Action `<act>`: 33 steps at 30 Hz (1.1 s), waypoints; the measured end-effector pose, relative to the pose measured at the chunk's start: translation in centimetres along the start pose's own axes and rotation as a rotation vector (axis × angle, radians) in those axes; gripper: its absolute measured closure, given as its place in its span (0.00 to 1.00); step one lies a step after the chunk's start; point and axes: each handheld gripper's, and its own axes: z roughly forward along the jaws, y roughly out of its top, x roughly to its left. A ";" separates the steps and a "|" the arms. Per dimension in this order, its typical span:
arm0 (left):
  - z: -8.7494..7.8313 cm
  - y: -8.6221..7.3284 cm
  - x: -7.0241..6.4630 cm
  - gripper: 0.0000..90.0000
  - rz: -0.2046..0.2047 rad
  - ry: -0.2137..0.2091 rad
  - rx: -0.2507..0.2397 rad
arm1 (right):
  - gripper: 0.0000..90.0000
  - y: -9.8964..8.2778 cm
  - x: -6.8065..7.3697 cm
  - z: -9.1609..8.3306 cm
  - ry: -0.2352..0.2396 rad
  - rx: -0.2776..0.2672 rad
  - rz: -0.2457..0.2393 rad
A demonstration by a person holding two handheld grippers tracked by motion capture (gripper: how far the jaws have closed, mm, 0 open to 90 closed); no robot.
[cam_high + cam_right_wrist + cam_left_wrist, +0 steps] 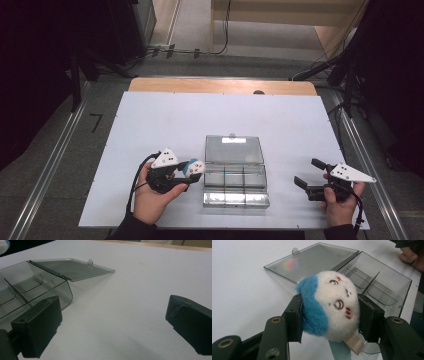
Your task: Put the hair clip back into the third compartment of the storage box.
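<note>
The left hand-held gripper (192, 172) is gripping a small round plush toy (194, 166), white with a blue patch and a stitched face, its two black jaws pressing on opposite sides of it. In the high view the toy is sitting just at the nine o'clock side of a clear plastic box (235, 187), close to its left wall. The box is lying open on the white desk (150, 120), its lid (234, 149) folded flat back toward twelve o'clock and its dividers showing inside. The right hand-held gripper (307, 175) is resting at the box's three o'clock, well apart from it, jaws standing wide with nothing between them.
</note>
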 end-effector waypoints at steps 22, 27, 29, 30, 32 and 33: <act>2.1 2.8 -1.3 0.51 0.056 -0.049 0.005 | 0.00 0.0 0.0 0.0 -0.003 -0.007 0.001; 2.4 3.3 -1.5 0.51 0.063 -0.058 0.008 | 0.00 0.0 0.0 0.0 -0.003 -0.008 0.003; 2.5 3.4 -1.5 0.51 0.066 -0.060 0.009 | 0.00 0.0 0.0 0.0 -0.003 -0.008 0.003; 2.6 3.4 -1.6 0.51 0.068 -0.062 0.007 | 0.00 0.0 0.0 0.0 -0.003 -0.007 0.003; 2.8 3.5 -1.7 0.51 0.071 -0.067 0.009 | 0.00 0.0 0.0 0.0 -0.003 -0.007 0.002; 2.9 3.6 -1.8 0.51 0.069 -0.070 0.008 | 0.00 0.0 0.0 0.0 -0.003 -0.007 0.001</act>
